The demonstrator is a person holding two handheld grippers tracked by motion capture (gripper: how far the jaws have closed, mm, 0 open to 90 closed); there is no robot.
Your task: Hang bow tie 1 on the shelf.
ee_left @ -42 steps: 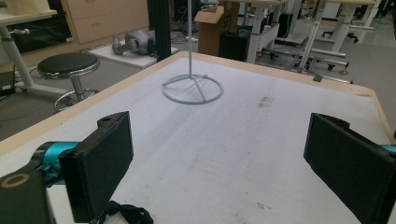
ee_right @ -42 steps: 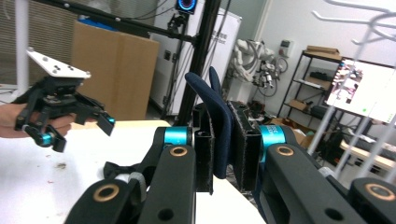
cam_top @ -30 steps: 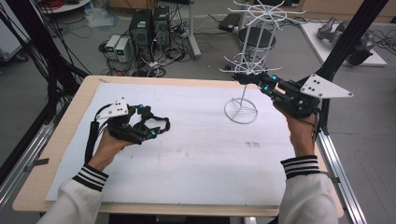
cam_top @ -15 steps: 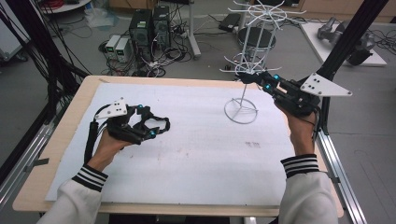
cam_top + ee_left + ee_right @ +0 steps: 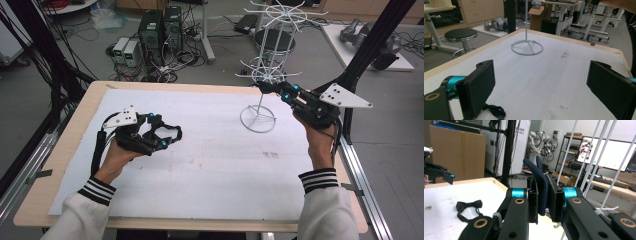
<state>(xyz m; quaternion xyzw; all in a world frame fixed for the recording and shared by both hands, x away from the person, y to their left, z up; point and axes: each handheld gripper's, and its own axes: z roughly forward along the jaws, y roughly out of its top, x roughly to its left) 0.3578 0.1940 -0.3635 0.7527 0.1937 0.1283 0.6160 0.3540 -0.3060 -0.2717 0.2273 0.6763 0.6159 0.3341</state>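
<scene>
The right gripper [image 5: 543,202] pinches a dark blue fabric piece [image 5: 539,181] beside the white wire rack [image 5: 267,65]. The left gripper [image 5: 541,85] gapes wide, empty, over the matte white table [image 5: 544,75].

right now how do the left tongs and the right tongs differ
The left tongs stand wide open with nothing between them; the right tongs are shut on a dark blue cloth. The left tongs sit low over the white table; the right tongs are raised at the wire rack. Both have black jaws.
</scene>
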